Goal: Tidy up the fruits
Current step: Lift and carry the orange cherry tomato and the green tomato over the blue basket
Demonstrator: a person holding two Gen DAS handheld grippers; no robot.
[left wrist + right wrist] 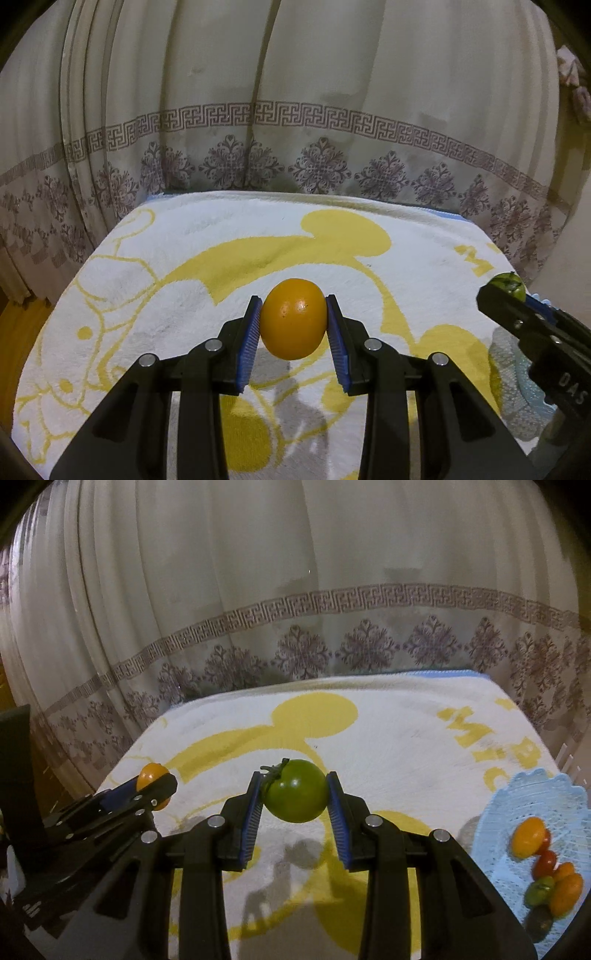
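In the left wrist view, the left gripper (293, 325), a black tong with 2 blue ribbed pads, is seen closed narrowly on a smooth round orange fruit (294, 318), which is pinched on both sides and held above the white plush towel with a yellow cartoon print (207, 236). In the right wrist view, the right gripper (294, 794), of the same black build, is clamped on a glossy green tomato (297, 791) whose dark stem is turned toward the left pad; it too is carried clear of the towel, and a shadow is cast beneath it. To the right, at the towel's edge, a pale blue lace-patterned plastic basket (554, 797) is set, and orange, red and green small fruits (546, 864) are gathered in it; their exact count cannot be told through the blur, perhaps 6. Between the 2 tongs only bare towel is seen. Beyond the towel's far edge, a cream curtain with a purple key-pattern band and floral medallions (295, 122) is hung across the whole background
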